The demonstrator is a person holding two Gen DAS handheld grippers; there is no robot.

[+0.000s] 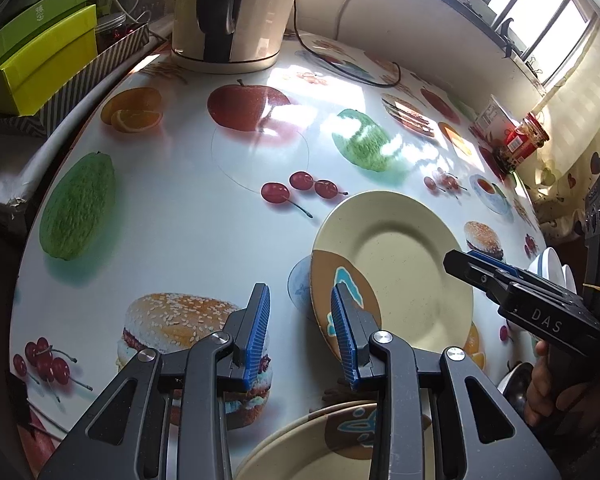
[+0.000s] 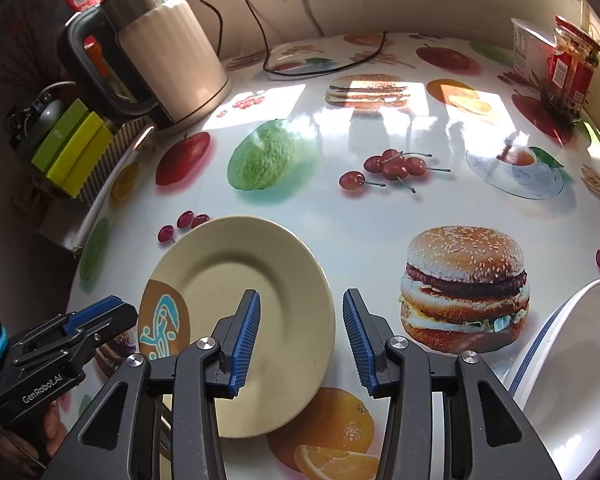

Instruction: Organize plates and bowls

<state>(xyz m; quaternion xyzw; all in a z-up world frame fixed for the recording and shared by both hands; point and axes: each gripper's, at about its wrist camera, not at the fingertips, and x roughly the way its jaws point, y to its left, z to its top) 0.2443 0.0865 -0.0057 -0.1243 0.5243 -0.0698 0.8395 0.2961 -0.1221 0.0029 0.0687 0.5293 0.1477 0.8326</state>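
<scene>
A cream plate (image 2: 244, 312) with a brown patch and a blue figure on its rim lies flat on the glossy surface (image 2: 339, 216), near the front edge and over the printed oranges and cherries. The left gripper (image 1: 300, 332) hangs above the plate's patterned side, its blue pads partly apart with nothing between them; one pad sits over the plate's rim, the other over the bare surface. The right gripper (image 2: 300, 340) hovers over the opposite side of the same plate, its jaws likewise partly open and empty, one pad above the plate and the other past its rim. More cream plates (image 1: 323, 440) of the same pattern are stacked at the front edge, under the left gripper. Toward the right front corner stand white bowls (image 2: 571, 360) with a blue line at the rim, nested together. A cream kettle (image 2: 168, 48) stands at the far left corner, its cord trailing along the back edge, and a red-labelled jar (image 2: 571, 68) stands at the far right corner beside a white carton (image 2: 527, 46). Green boxes (image 2: 74, 148) sit off the left edge.
</scene>
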